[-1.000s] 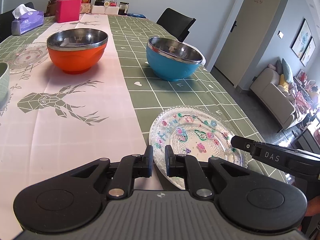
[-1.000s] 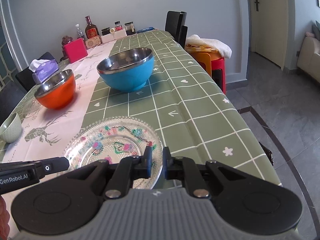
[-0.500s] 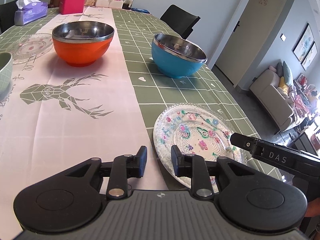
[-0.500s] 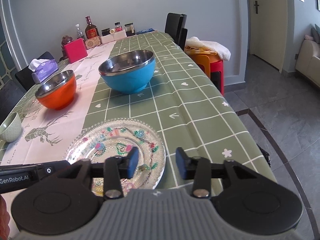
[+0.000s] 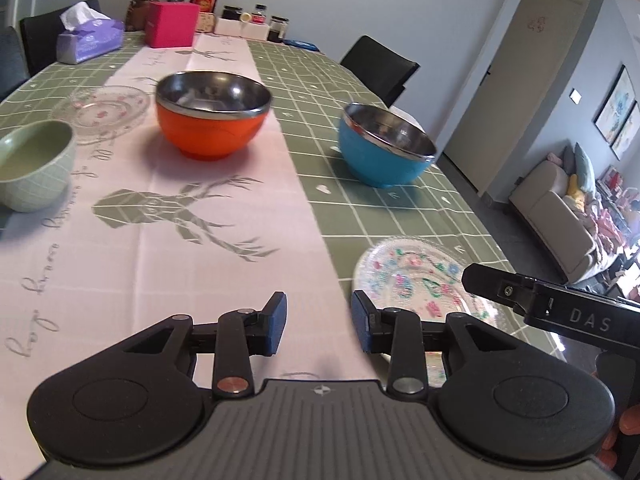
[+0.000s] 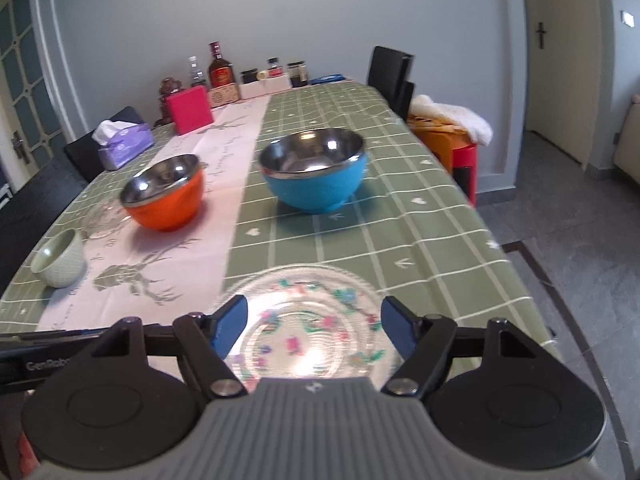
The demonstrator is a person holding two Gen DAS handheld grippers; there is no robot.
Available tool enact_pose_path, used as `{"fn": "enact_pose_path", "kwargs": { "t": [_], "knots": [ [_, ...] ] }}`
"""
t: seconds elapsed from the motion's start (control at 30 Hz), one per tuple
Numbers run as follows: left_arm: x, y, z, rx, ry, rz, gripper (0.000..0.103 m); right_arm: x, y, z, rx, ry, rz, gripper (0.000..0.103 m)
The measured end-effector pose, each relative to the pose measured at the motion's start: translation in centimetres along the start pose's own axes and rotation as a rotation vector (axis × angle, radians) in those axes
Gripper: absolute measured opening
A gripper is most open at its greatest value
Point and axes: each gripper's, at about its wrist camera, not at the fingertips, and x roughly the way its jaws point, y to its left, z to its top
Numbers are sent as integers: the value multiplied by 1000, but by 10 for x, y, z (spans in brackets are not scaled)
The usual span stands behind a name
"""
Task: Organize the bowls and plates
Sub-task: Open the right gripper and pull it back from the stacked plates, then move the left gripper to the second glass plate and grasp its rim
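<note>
Near the table's front edge, on the green checked part of the cloth [image 6: 420,240], lies a clear glass plate [image 6: 316,320] w/ coloured flower print, flat on the cloth. Right gripper [image 6: 314,326] hangs over it, jaws spread wide, having just been opening; plate shows between the fingers but pads don't press on it, so it's released. Left gripper [image 5: 318,322] is just beside the plate's left rim, over the pink runner [image 5: 168,240]; its jaws have also just been opening, partly apart, only bare cloth between them. Plate seen in left view too [image 5: 416,276], w/ part of the right gripper's black body crossing it.

Farther back: blue bowl [image 6: 316,172] on the green cloth toward the table's right edge, upright, steel inside. Orange bowl [image 6: 164,194] on the runner, left of the blue one, well apart from it. Small pale green bowl [image 5: 34,164] near the left edge. 2nd glass plate [image 5: 104,110] behind the green bowl, beside the orange bowl; blurred in right view.

At the far end: tissue box [image 5: 90,38], pink box [image 5: 172,24], bottles & jars along the back edge.
</note>
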Motion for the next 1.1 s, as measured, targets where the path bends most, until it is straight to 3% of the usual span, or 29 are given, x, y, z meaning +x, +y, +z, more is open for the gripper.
{"fn": "enact_pose_path", "kwargs": {
  "t": [0.47, 1.1],
  "knots": [
    [-38, 57, 5, -56, -43, 92, 44, 32, 88, 7, -84, 118, 188, 83],
    [-63, 141, 75, -157, -165, 180, 51, 76, 174, 71, -163, 61, 271, 88]
  ]
}}
